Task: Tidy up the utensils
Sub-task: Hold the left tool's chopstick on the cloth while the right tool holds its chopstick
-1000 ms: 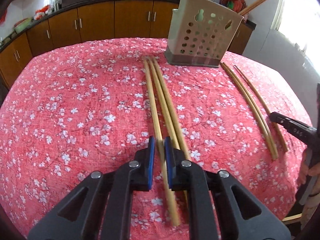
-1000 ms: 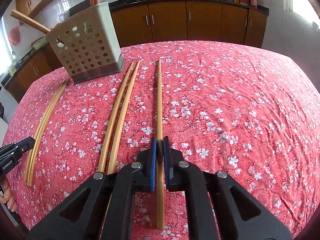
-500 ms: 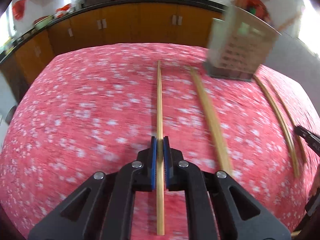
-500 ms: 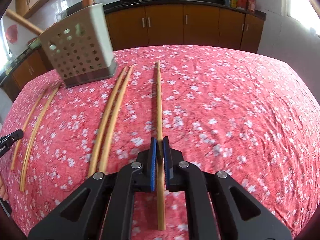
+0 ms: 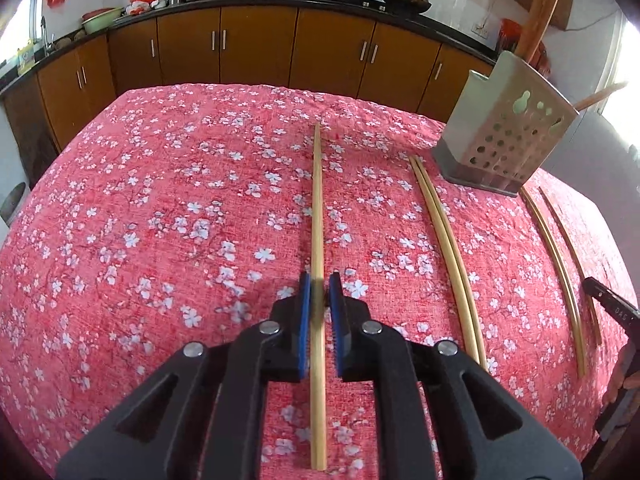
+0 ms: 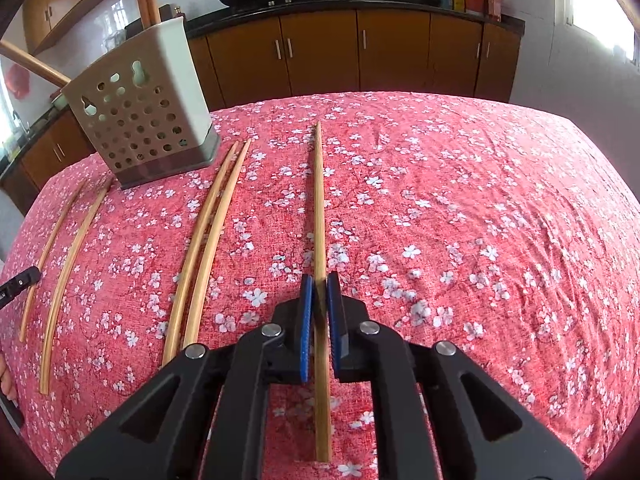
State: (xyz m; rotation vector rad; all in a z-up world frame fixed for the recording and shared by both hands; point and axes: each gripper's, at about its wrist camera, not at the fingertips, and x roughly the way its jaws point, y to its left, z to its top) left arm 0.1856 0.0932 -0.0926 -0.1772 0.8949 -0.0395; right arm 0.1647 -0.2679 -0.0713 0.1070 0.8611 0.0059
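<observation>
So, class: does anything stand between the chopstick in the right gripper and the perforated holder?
Only a pair of chopsticks lies flat on the tablecloth between the held chopstick and the holder. Nothing upright blocks a lifted path from the right gripper.

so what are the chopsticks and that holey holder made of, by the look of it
Chopsticks, like the one in the left gripper at: pale tan, matte, probably bamboo or wood. Holder: smooth beige perforated walls, likely plastic, though coated metal is possible; its darker base band looks metallic.
</observation>
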